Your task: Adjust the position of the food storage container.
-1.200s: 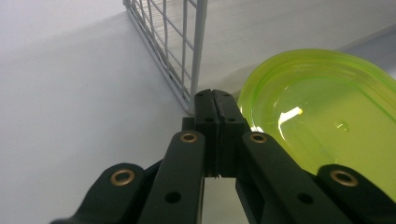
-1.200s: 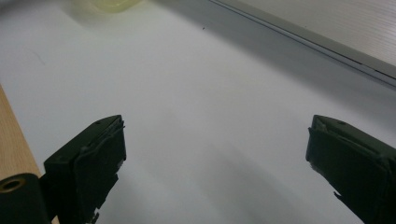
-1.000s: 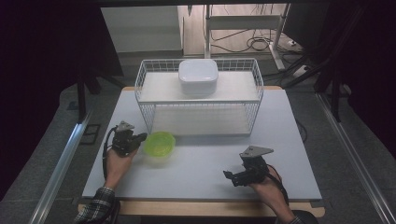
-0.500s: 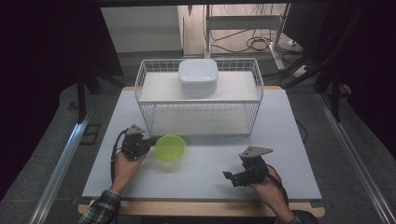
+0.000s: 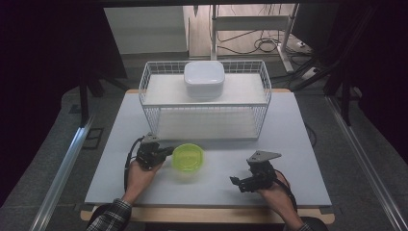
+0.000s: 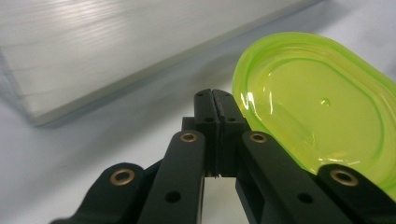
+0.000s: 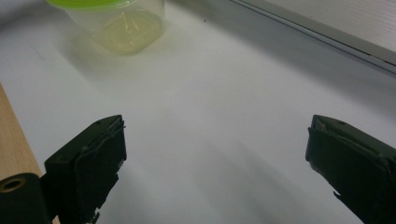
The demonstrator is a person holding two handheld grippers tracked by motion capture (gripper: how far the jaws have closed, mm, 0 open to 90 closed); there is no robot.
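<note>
A clear tub with a lime-green lid (image 5: 188, 158) stands on the white table (image 5: 288, 144), in front of the wire rack. My left gripper (image 5: 166, 151) is just left of it, its jaws shut with nothing between them. In the left gripper view the closed tips (image 6: 212, 100) lie against the rim of the green lid (image 6: 322, 116). My right gripper (image 5: 236, 184) rests near the front edge, to the right of the tub, and points left. Its jaws (image 7: 215, 154) stand wide open over bare table, with the tub (image 7: 119, 18) farther off.
A white wire rack (image 5: 207, 110) stands across the back half of the table, and a white lidded box (image 5: 204, 79) sits on its upper shelf. The table's wooden front edge (image 5: 207, 214) runs just below both hands.
My left gripper has moved right across the table, and the green-lidded tub has slid right with it. The right gripper has kept still.
</note>
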